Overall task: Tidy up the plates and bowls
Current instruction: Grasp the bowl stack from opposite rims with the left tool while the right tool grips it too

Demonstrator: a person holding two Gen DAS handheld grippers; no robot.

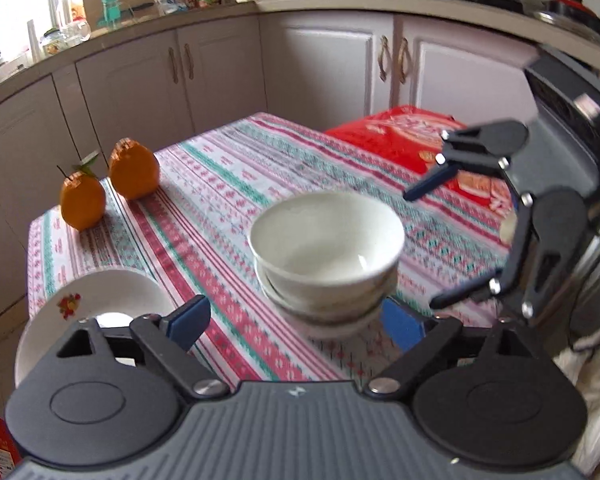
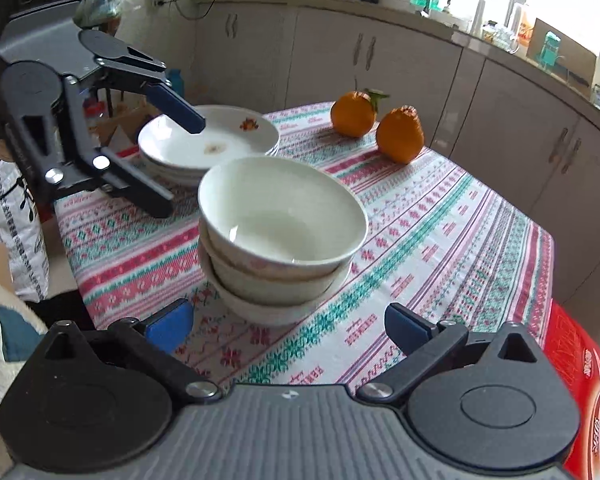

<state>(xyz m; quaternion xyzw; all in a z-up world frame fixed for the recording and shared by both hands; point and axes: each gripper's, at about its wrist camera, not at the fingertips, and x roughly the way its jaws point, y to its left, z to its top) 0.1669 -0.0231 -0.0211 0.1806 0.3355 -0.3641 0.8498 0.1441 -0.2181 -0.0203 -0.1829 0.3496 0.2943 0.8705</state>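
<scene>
Three white bowls stand nested in one stack on the striped tablecloth. My left gripper is open, its blue pads on either side of the stack's near edge and pressing on nothing. My right gripper is open too, just short of the stack on the opposite side, with nothing between its fingers. A stack of white flowered plates sits at the table's corner beside the left gripper.
Two oranges lie near the table's far edge. A red box sits beyond the table's edge on the right gripper's side. Kitchen cabinets and a cluttered counter run behind.
</scene>
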